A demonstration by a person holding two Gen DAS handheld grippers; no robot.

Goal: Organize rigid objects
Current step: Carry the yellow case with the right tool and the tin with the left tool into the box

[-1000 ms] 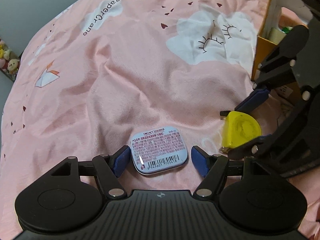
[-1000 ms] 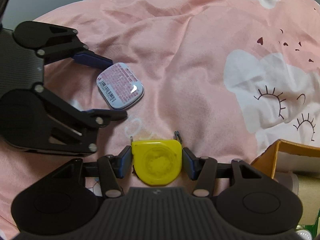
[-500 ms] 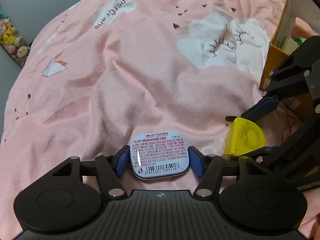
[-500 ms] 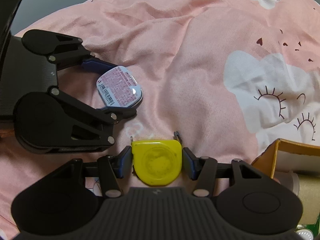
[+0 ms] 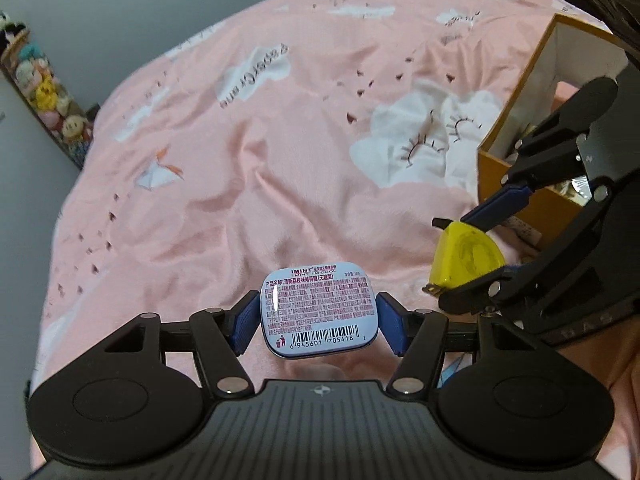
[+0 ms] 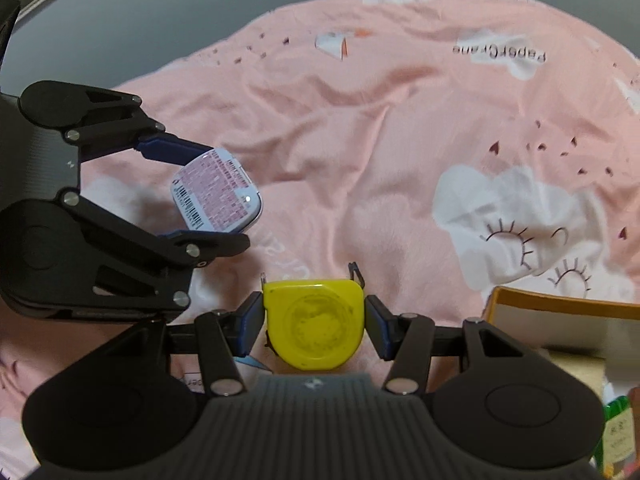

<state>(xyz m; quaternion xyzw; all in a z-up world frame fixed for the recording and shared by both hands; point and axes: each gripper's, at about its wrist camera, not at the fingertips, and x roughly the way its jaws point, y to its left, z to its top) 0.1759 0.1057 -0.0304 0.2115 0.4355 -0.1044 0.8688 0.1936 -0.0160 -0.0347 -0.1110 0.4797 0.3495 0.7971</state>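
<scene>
Above the pink bedspread point(image 5: 280, 168), both grabs look done: the left gripper point(image 5: 317, 320) clamps a mint tin point(image 5: 318, 312) at lower centre, the right gripper point(image 6: 314, 322) clamps a yellow tape measure point(image 6: 314, 320). Both tilt steeply downward. Placing these 2 in the cardboard box point(image 5: 516, 184), right edge, remains.

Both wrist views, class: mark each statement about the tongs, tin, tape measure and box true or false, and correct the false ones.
1. The left tongs grip a mint tin. True.
2. The right tongs are empty. False: they hold a yellow tape measure.
3. The tin lies flat on the pink bedcover. False: it is lifted clear, a shadow beneath it.
4. An open cardboard box stands beside the right tongs. True.
5. The tin's barcode side faces the left camera. True.
</scene>
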